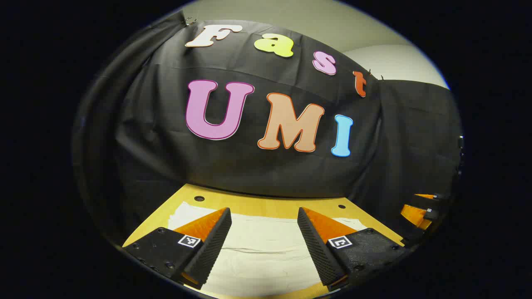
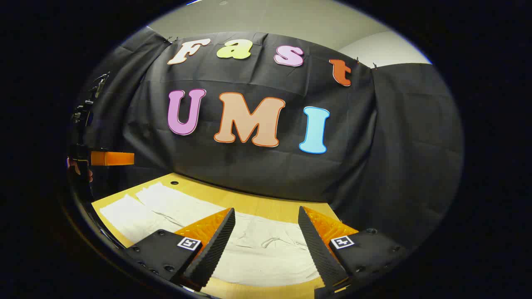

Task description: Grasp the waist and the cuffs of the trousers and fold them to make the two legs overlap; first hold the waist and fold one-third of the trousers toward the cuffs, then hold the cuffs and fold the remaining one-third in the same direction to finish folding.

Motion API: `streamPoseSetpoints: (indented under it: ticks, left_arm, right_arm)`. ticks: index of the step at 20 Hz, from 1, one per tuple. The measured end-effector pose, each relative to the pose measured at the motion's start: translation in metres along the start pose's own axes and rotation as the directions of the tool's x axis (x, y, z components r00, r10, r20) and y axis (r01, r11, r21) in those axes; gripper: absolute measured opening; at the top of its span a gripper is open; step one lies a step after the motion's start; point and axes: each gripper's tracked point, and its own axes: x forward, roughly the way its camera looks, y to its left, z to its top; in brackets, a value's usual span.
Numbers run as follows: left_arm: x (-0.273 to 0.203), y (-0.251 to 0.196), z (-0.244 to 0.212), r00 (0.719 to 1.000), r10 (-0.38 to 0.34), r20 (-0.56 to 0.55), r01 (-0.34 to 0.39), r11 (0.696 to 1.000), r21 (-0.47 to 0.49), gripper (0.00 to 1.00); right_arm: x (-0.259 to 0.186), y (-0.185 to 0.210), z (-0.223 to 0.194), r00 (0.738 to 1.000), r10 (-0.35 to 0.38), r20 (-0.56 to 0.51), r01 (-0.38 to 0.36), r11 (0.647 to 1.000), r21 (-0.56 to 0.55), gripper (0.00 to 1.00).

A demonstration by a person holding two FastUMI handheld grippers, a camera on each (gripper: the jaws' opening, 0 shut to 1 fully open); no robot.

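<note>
Ridged pads face each other across a wide gap on my left gripper [image 1: 262, 232], so it hangs open with nothing between its fingers. My right gripper [image 2: 266, 232] is likewise spread wide and empty. Both sit above the table, not yet touching cloth as far as I can judge.

Directly under the left fingers lie the trousers [image 1: 257, 249], pale cream fabric spread flat on the yellow wooden table [image 1: 266, 203]. From this side I see a fairly smooth stretch with one faint crease running across it; I take it for the leg end, though I cannot make out the cuffs themselves. In the right gripper view the same trousers [image 2: 266, 253] bunch into soft wrinkles between my fingers, which I read as the waist, while the two legs run off to the left, lying side by side and not yet overlapped. The left gripper [image 2: 112, 158] shows at that far edge, held above the leg end.

I expect the cloth to be light, limp and thin. It should drape and sag from any pinch, so a single point will not carry an edge straight. I would take the waistband at its rumpled edge with the right, the cuffs with the left, pinching through every layer, since thin fabric can slip free.
</note>
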Motion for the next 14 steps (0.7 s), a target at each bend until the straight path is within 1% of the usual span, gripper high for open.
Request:
streamPoseSetpoints:
  ticks: [3, 8, 14]
  left_arm:
    - [0.001, -0.005, -0.003, 1.0, -0.009, -0.008, 0.009, 1.0, 0.016, 0.95]
    - [-0.002, -0.016, -0.006, 1.0, -0.026, -0.012, 0.026, 1.0, 0.015, 0.95]
    - [-0.003, -0.021, -0.008, 0.999, -0.024, -0.023, 0.025, 0.999, 0.026, 0.95]
  right_arm:
    - [-0.001, -0.007, -0.004, 1.0, -0.001, -0.011, 0.001, 1.0, 0.01, 0.97]
    - [0.002, -0.012, -0.006, 1.0, 0.005, -0.013, -0.004, 1.0, 0.027, 0.98]
    - [0.002, -0.023, -0.009, 1.0, 0.0, -0.02, 0.001, 0.999, 0.05, 0.98]
